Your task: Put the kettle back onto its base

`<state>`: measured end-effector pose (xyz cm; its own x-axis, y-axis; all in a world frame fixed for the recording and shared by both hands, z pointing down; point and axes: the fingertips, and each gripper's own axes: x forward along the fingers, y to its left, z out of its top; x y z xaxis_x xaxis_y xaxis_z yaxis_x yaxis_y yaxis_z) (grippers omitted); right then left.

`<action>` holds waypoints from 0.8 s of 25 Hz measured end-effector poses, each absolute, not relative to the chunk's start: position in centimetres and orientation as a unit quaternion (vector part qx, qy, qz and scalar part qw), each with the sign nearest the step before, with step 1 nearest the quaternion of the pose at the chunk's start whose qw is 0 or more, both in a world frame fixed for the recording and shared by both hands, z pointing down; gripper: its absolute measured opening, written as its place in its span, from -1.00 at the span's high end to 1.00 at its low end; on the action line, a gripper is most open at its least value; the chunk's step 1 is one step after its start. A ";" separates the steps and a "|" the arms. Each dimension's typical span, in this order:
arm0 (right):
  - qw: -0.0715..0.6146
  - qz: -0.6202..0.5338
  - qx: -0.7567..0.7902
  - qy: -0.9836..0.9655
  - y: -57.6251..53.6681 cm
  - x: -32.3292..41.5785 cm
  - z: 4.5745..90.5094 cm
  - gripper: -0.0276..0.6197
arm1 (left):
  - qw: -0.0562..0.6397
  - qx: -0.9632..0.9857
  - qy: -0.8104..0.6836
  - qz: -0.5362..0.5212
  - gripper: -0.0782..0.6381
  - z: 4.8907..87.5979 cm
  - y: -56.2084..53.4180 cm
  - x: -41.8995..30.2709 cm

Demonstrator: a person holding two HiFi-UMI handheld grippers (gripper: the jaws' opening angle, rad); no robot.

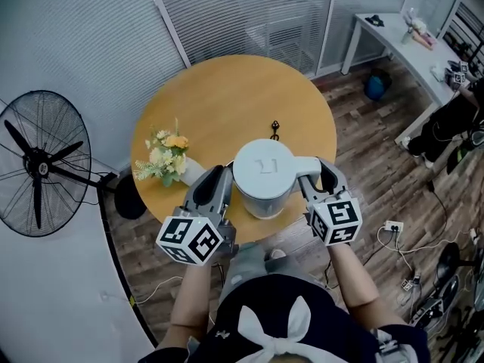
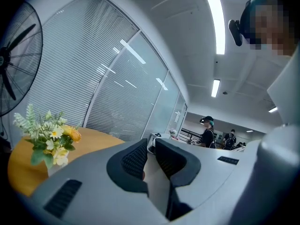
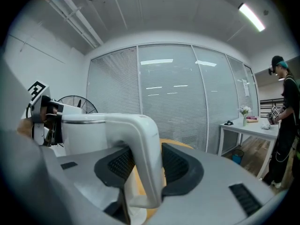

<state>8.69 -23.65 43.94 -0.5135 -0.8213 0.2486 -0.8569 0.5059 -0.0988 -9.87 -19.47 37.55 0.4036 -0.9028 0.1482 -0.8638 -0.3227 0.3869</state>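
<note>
The left gripper (image 2: pixel 151 144) fills the lower frame, its black ribbed fingers (image 2: pixel 135 159) a narrow gap apart with nothing between them, and the white kettle (image 2: pixel 285 97) looms close at the right edge. To the left, a bunch of yellow and white flowers (image 2: pixel 49 139) stands on the round wooden bench (image 2: pixel 98 139), with a black pedestal fan (image 2: pixel 16 55) behind it against the slatted blinds (image 2: pixel 93 78). Far off, a person in a dark cap (image 2: pixel 207 131) stands under strip ceiling lights (image 2: pixel 215 15).
</note>
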 end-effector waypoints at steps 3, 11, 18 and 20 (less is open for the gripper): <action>0.088 0.106 0.490 -0.861 -24.0 8.6 44.1 0.39 | 0.209 0.814 -0.539 -0.044 0.60 37.8 -20.1 -10.0; 0.097 0.109 0.499 -0.854 -24.5 8.4 44.8 0.39 | 0.216 0.817 -0.533 -0.038 0.60 38.7 -21.0 -10.3; 0.105 0.106 0.503 -0.852 -24.7 8.0 45.4 0.38 | 0.220 0.817 -0.532 -0.032 0.60 39.7 -21.3 -10.8; 0.106 0.105 0.504 -0.851 -24.6 8.0 45.5 0.38 | 0.222 0.817 -0.531 -0.031 0.60 39.9 -21.3 -10.9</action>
<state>7.96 -24.61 45.53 -0.4691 -0.8352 0.2869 -0.8800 0.4696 -0.0716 -10.88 -21.30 39.90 0.4339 -0.8815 0.1863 -0.8544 -0.3369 0.3957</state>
